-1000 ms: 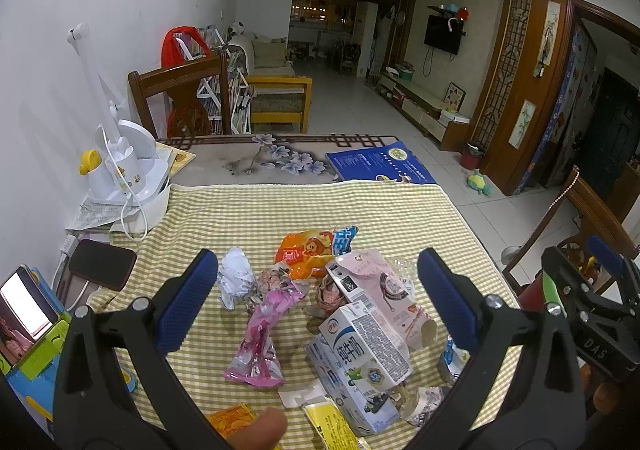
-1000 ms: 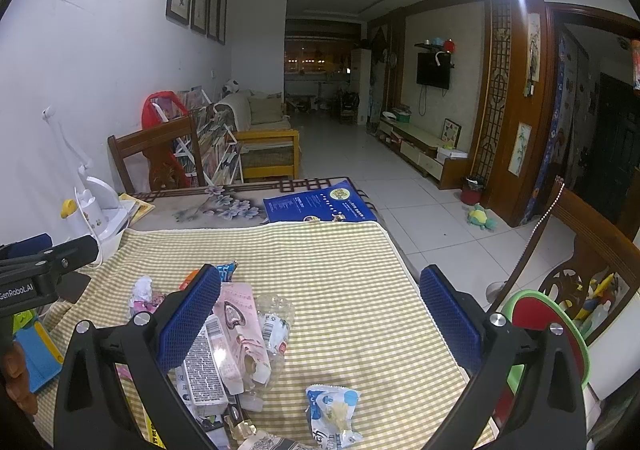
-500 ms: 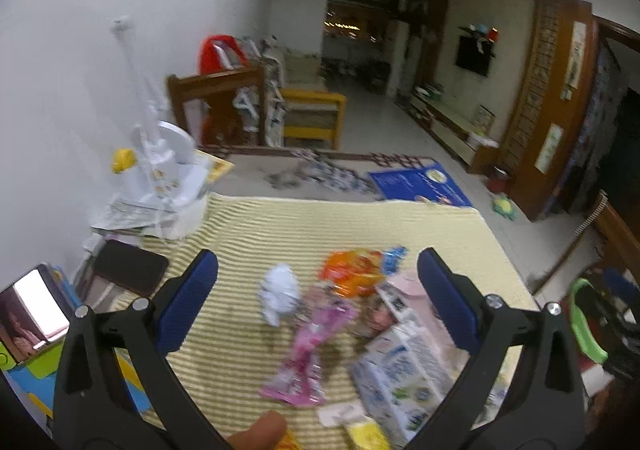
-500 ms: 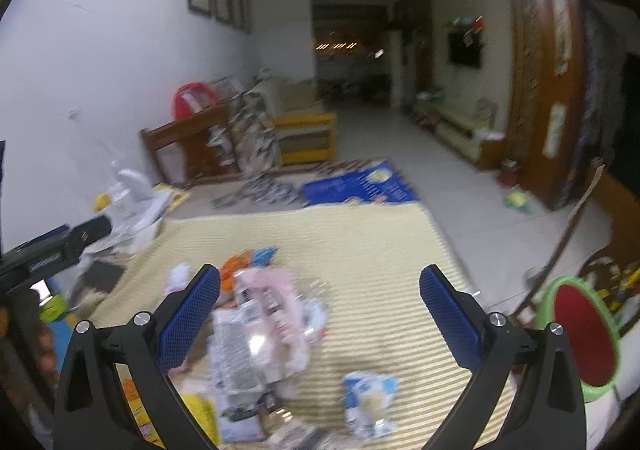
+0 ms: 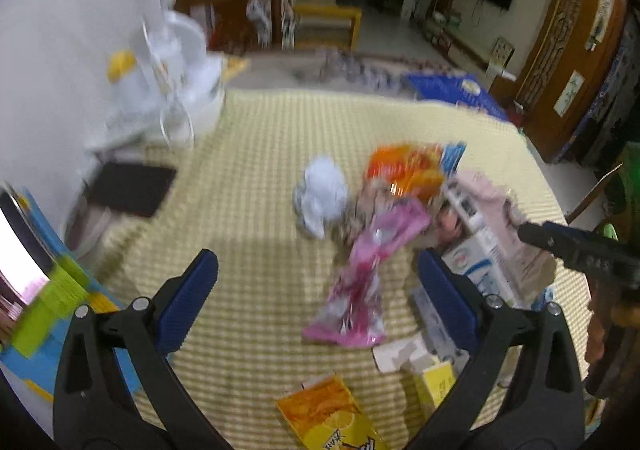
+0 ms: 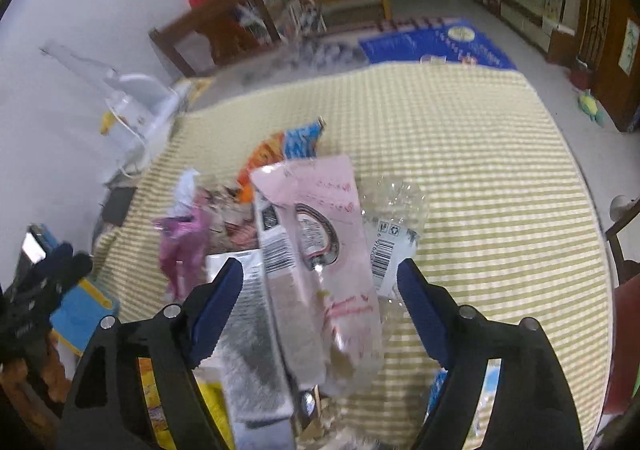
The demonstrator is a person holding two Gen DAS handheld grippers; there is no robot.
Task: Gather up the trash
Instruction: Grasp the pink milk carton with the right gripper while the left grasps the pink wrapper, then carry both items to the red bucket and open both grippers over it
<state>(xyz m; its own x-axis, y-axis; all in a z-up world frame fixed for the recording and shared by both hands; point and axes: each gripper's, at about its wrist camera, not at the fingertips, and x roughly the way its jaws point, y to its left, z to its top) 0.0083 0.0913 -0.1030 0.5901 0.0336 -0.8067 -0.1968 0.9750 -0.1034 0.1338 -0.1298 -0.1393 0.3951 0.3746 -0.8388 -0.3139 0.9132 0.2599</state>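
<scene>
so the pink carton [image 6: 316, 250] lies flat in the middle of the trash pile, long axis running near to far, its far end tipping a bit left in the right wrist view. a grey-sided milk carton [image 6: 248, 330] lies alongside it on the left, same direction, and a crumpled clear plastic wrapper [image 6: 394, 226] with a barcode sits against its right edge.

the right gripper [image 6: 320, 292] straddles the pink carton, jaws closing but the blue pads aren't pressing on it, so nothing's grabbed. the left gripper [image 5: 318, 296] is spread wide and holds nothing, hanging over bare cloth with the pink candy wrapper [image 5: 364, 274] between its fingers; that wrapper's long axis runs from near left up to far right.

further back in the pile: a white crumpled tissue [image 5: 320, 195] and an orange snack bag [image 5: 408, 167], side by side. a yellow packet [image 5: 332, 414] lies at the near edge.

it's all on a table with a yellow-checked tablecloth [image 5: 260, 153]. a white appliance [image 5: 168, 89] and a black phone [image 5: 130, 187] are at the left by the wall, a blue booklet [image 6: 436, 43] at the far end, wooden chair [image 5: 232, 9] and a tiled living room beyond. pretty blurry overall.
</scene>
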